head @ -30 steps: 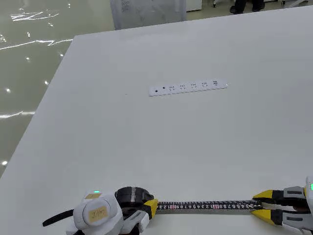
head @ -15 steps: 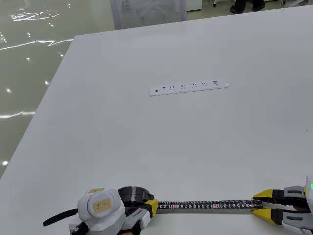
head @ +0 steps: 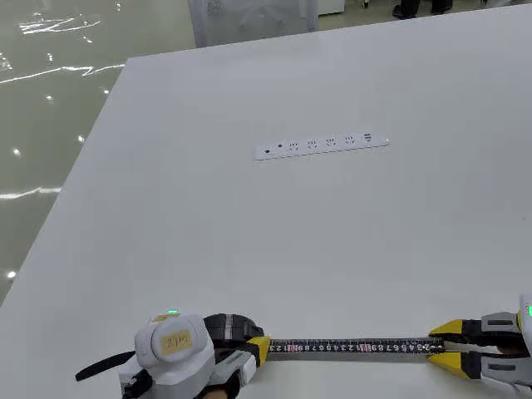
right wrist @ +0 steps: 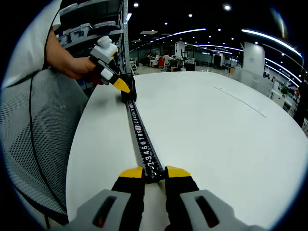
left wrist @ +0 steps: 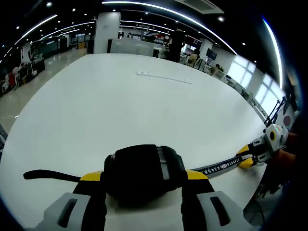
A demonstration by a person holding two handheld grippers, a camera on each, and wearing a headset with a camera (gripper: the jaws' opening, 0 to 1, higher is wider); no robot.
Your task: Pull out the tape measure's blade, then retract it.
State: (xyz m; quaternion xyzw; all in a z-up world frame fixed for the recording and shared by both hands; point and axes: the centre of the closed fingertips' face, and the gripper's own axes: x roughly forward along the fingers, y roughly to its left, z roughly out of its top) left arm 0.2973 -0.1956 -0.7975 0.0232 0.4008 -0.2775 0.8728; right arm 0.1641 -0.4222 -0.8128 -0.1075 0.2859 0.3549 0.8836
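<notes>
Only writing I could actually read was the white numerals on the black steel blade (right wrist: 142,139), 2 through 9 running up from the right gripper (right wrist: 154,172). The tan sticker on top of the left gripper (head: 237,341) had handwritten digits, too small to make out. Count was one round black tape measure case (left wrist: 144,171), one flat white power strip (head: 321,144) and two grippers. The case sat at the near left of the white table (head: 249,233), clamped between the left gripper's yellow-tipped jaws. The blade ran flat to the right, where the right gripper's jaws were pinched on its end. A bare hand (right wrist: 72,65) was wrapped around the left gripper, pointing it along the table's near edge.
</notes>
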